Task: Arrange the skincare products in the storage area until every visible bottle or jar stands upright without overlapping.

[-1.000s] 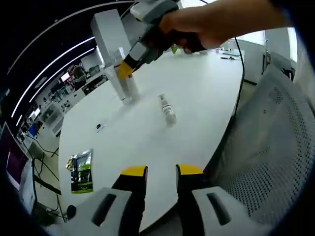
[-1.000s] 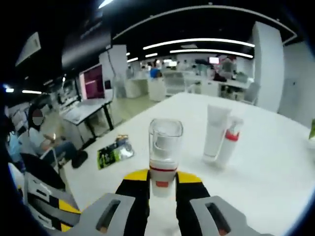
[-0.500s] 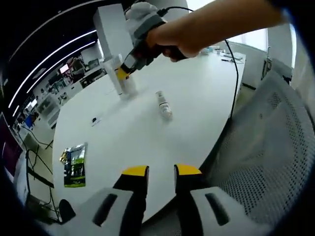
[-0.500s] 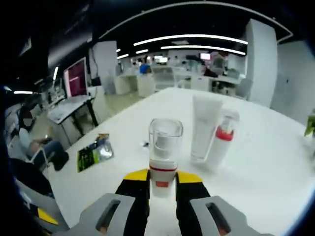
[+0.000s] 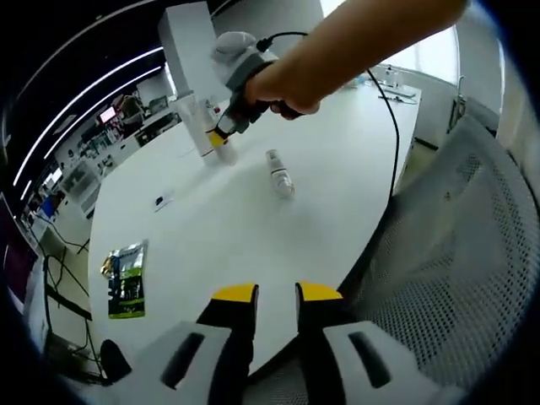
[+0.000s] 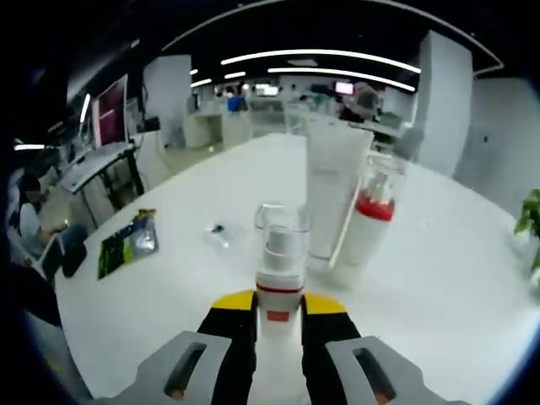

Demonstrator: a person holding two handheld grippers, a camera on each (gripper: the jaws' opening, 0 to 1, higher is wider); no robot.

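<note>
Clear-capped bottle [image 6: 281, 272]: base hidden between the right gripper [image 6: 278, 307] jaws, label unreadable. White tube [image 6: 331, 196] partly blocked by the red-collared bottle [image 6: 365, 229]. Far packet [image 5: 126, 279]: print too small to read.

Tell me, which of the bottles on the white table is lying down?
The small bottle alone in the middle of the table lies on its side. The white tube and red-collared bottle stand upright; the right gripper holds another.

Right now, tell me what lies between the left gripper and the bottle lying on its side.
Bare white table. In the left gripper view, nothing sits between the left gripper and the fallen bottle; the green packet lies off to one side.
</note>
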